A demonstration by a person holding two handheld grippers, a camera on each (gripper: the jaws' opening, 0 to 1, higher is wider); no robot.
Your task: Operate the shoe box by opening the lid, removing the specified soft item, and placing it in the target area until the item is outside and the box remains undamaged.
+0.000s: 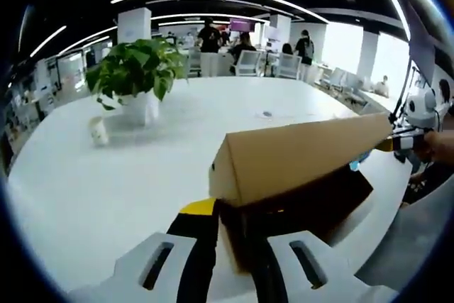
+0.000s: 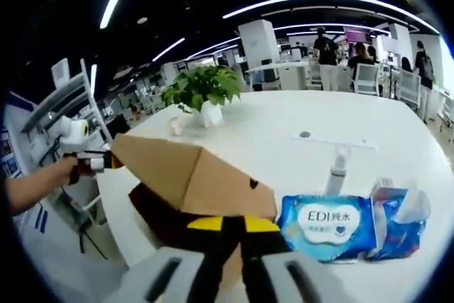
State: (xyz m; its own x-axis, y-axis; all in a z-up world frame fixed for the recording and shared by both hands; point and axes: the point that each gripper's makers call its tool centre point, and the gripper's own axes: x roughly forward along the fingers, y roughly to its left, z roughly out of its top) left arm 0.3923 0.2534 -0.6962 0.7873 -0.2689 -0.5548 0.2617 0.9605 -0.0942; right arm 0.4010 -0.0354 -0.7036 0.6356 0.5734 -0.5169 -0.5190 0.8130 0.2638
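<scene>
You've got a big white table [image 1: 213, 125] under both tongs. The cardboard shoe box [image 1: 298, 175] sits on it at the near edge, right at your jaws. Beyond the left tongs, far left: a potted plant [image 1: 135, 76] in a white pot, a small white cup [image 1: 99, 131] just beside it. To the right of the right tongs: a blue wipes pack [image 2: 326, 225], touching a blue tissue pack [image 2: 397, 221]. Behind them a white bottle [image 2: 337, 168], then a flat white strip [image 2: 333, 140].
</scene>
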